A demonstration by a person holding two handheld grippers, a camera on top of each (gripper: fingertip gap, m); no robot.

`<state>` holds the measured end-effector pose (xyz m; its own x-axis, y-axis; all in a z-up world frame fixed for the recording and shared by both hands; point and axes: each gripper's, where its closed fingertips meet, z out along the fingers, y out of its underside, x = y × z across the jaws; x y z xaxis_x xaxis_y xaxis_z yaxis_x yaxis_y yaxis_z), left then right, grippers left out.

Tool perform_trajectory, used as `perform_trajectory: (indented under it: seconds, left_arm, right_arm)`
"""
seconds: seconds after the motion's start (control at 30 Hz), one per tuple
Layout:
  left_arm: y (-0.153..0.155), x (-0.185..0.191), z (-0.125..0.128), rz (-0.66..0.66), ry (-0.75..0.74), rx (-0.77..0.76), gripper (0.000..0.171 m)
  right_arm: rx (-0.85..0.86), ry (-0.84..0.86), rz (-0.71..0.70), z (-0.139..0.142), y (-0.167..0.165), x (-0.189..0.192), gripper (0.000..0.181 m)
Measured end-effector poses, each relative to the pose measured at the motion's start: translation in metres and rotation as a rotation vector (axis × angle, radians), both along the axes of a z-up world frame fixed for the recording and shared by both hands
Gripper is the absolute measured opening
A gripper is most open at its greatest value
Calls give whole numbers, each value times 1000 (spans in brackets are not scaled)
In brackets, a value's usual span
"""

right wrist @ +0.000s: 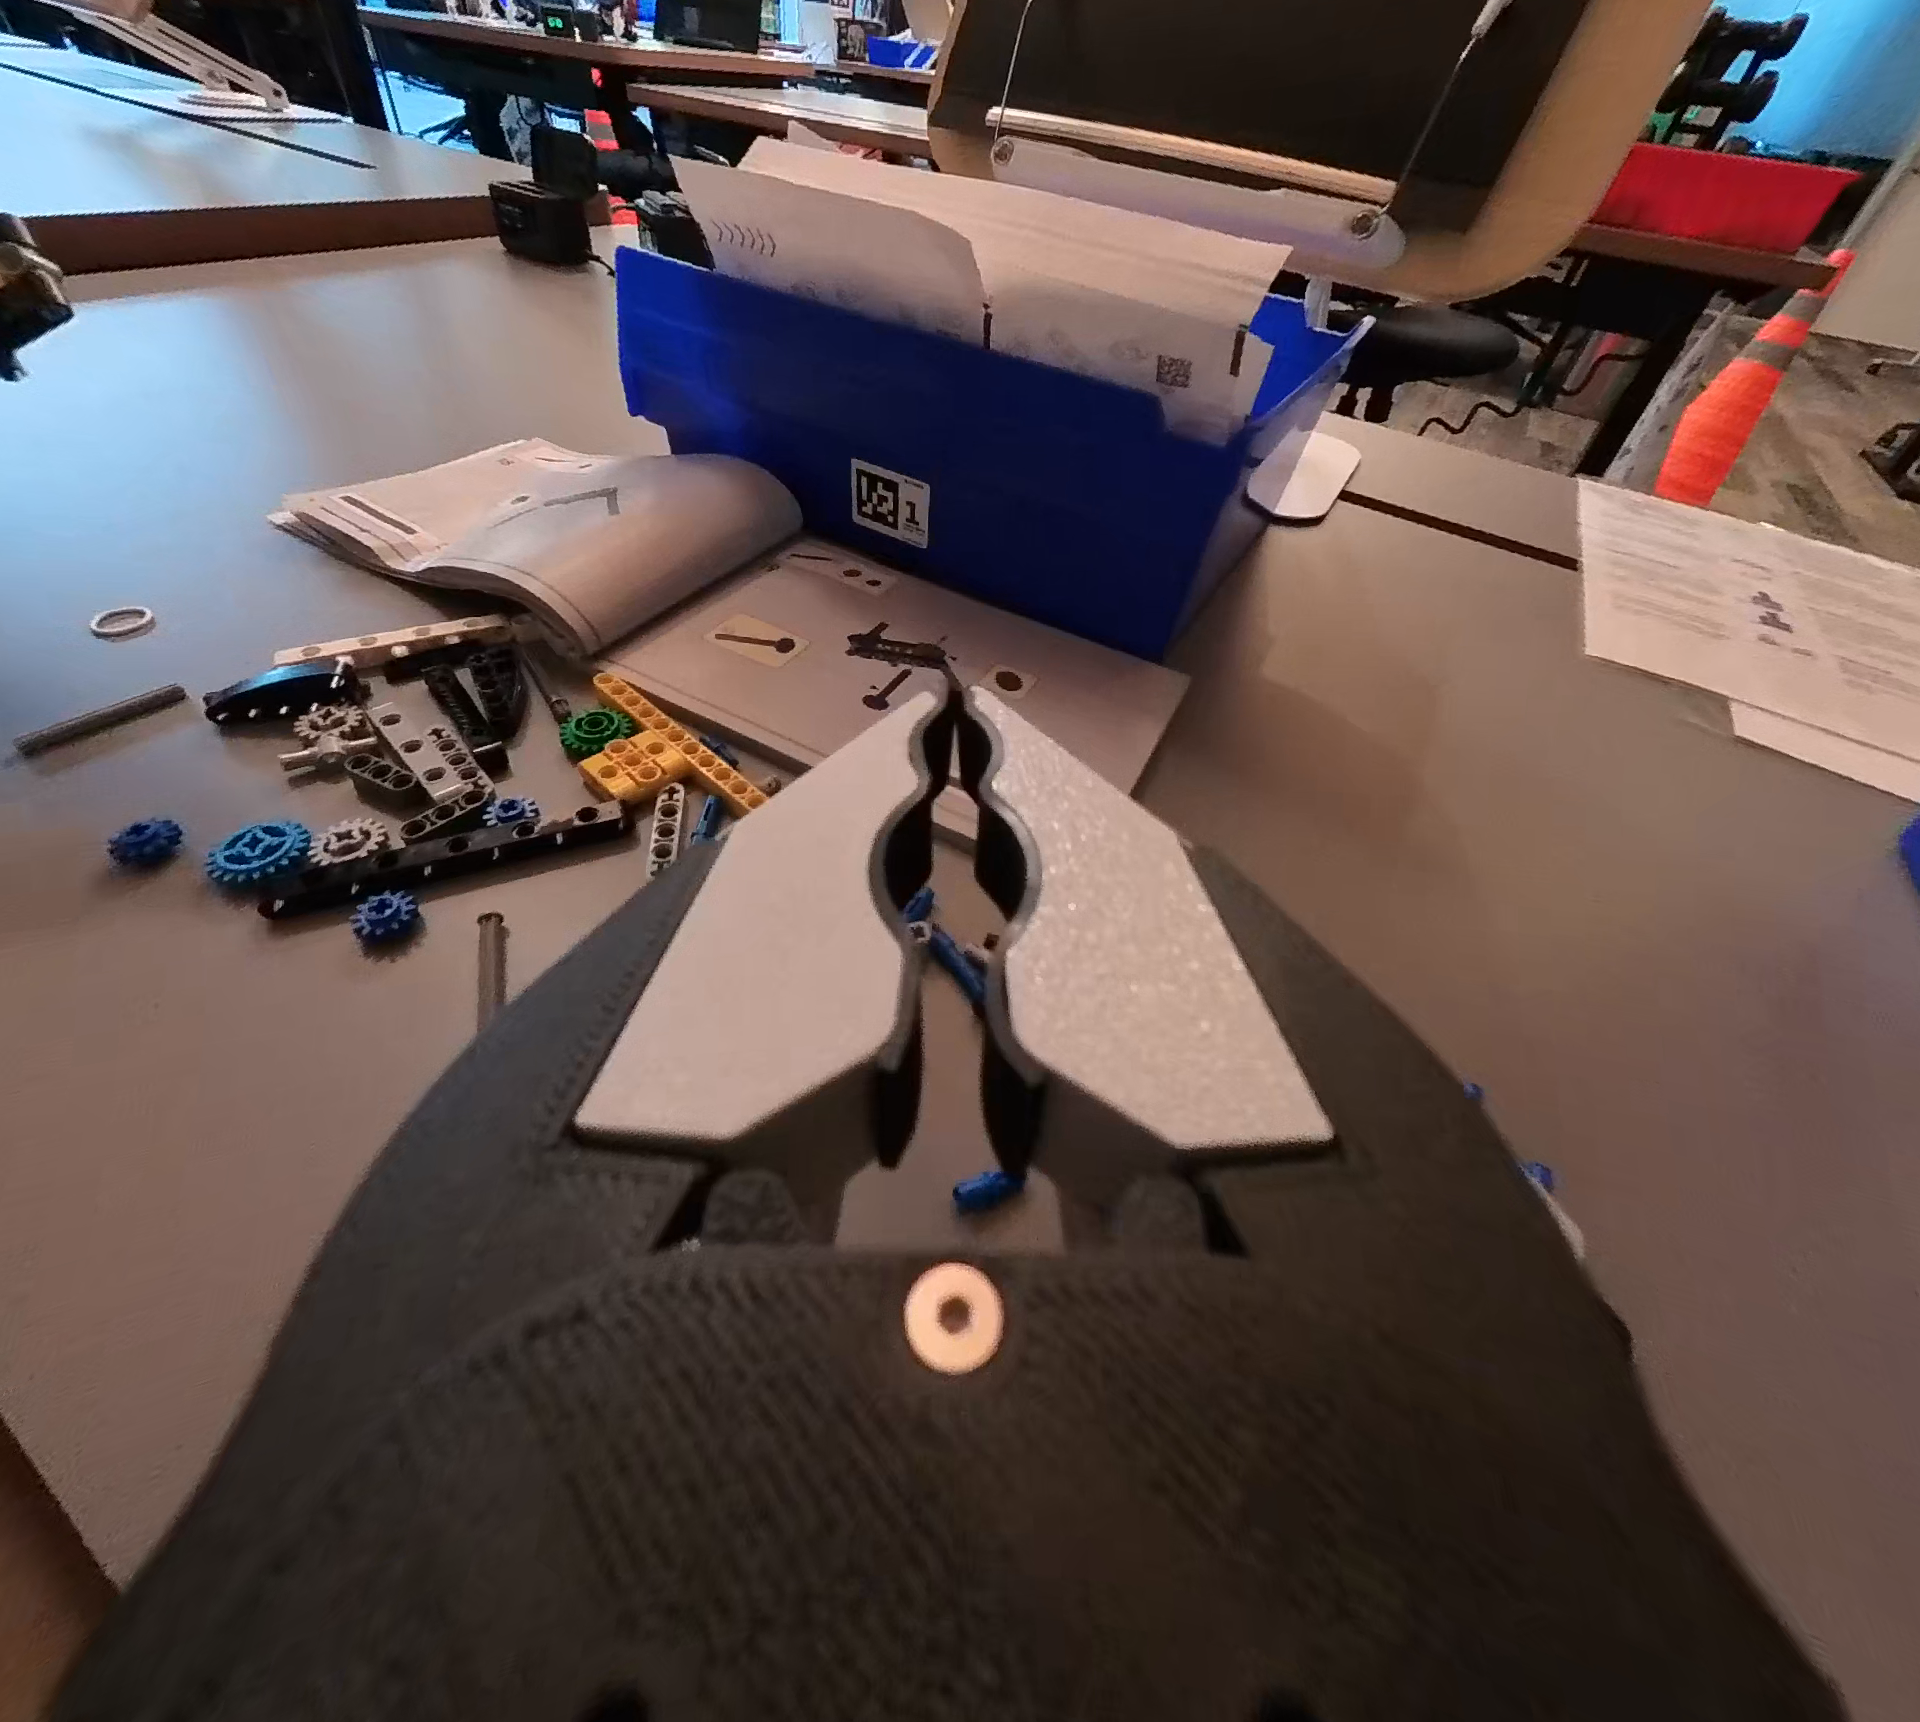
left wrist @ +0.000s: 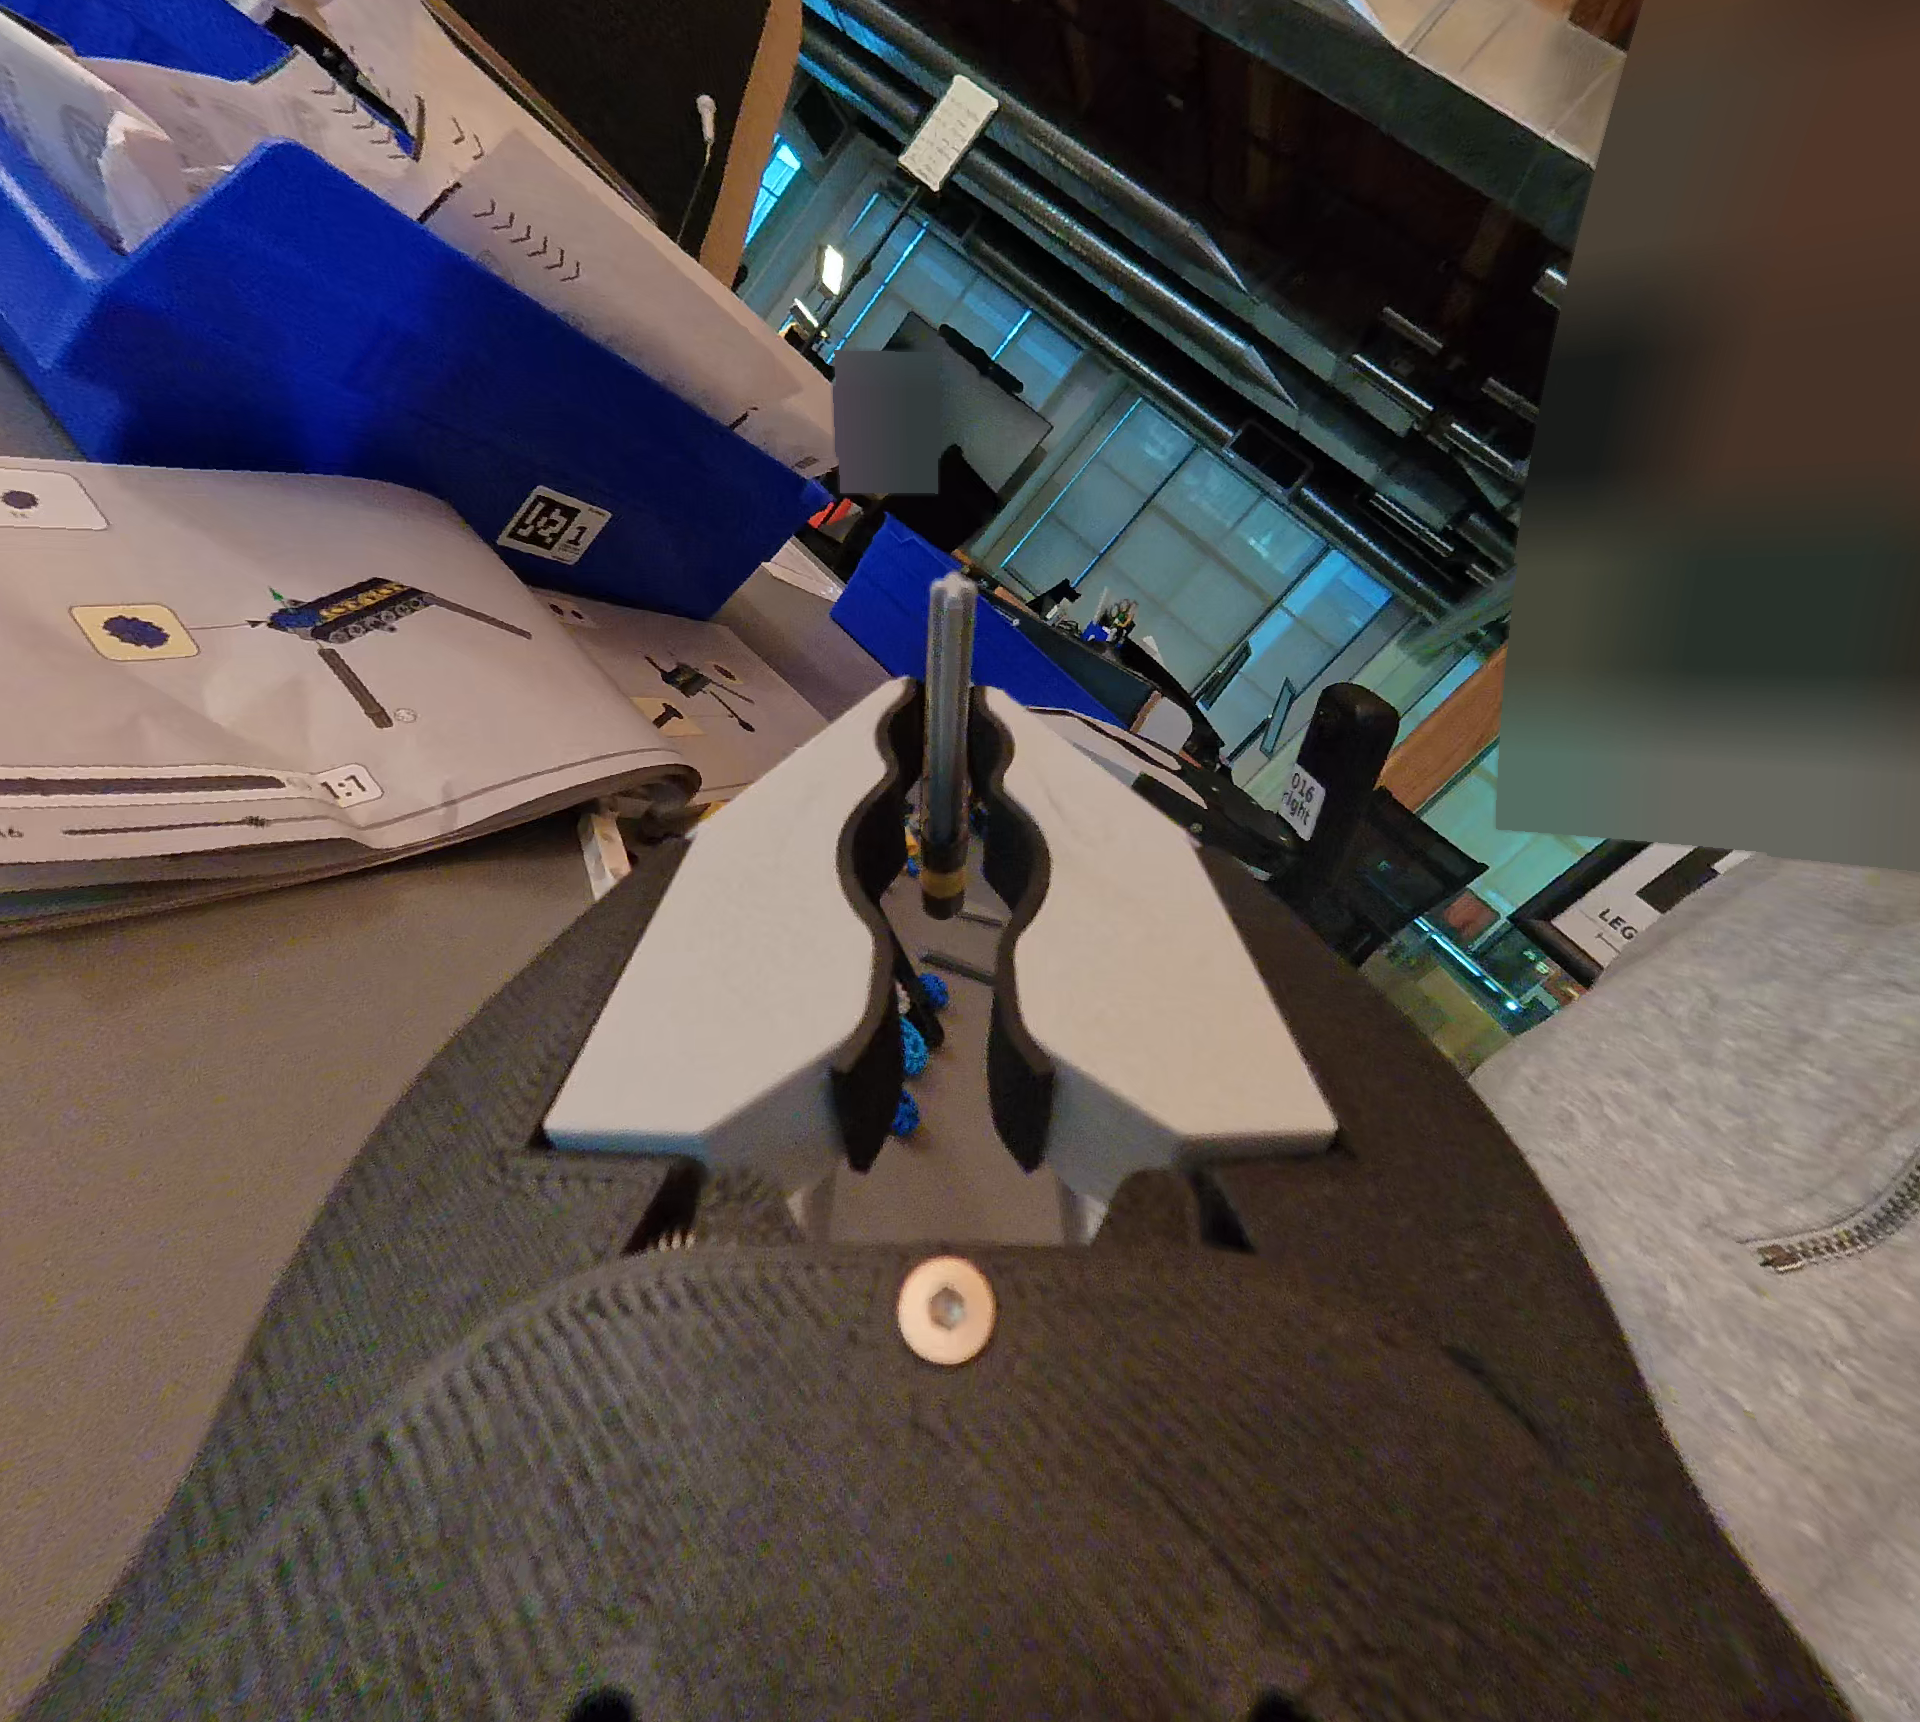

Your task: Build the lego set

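Observation:
My left gripper (left wrist: 943, 706) is shut on a thin grey axle (left wrist: 951, 685) with a black and yellow collar at its lower end. The axle stands up between the fingertips and pokes out past them. Blue gears (left wrist: 914, 1038) show through the gap between the fingers below. My right gripper (right wrist: 954, 701) is shut with nothing visible in it, above the open instruction booklet (right wrist: 914, 633). Blue pins (right wrist: 956, 955) lie on the table under it. A pile of loose lego parts (right wrist: 416, 768), with beams, gears and a yellow frame, lies to its left.
A blue bin (right wrist: 1039, 467) with paper bags stands behind the booklet; it also shows in the left wrist view (left wrist: 364, 353). Loose sheets (right wrist: 1745, 612) lie at the right. A grey axle (right wrist: 99, 718) and a white ring (right wrist: 122, 623) lie far left. A grey sleeve (left wrist: 1714, 1101) is at the right.

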<state>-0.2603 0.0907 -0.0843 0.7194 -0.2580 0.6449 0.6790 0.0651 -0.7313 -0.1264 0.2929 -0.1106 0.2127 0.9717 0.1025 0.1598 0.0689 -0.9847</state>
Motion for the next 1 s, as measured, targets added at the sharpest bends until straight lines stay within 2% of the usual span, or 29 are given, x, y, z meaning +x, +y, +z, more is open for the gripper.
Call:
perform_trajectory:
  seconds: [0.33,1.0]
  left_arm:
    - [-7,1,5,-23,-68,43,6]
    - [-3,4,1,-37,-68,22,6]
  right_arm:
    - [18,-53,6,-7,-2,-5,0]
    - [22,-53,3,-7,-2,-5,0]
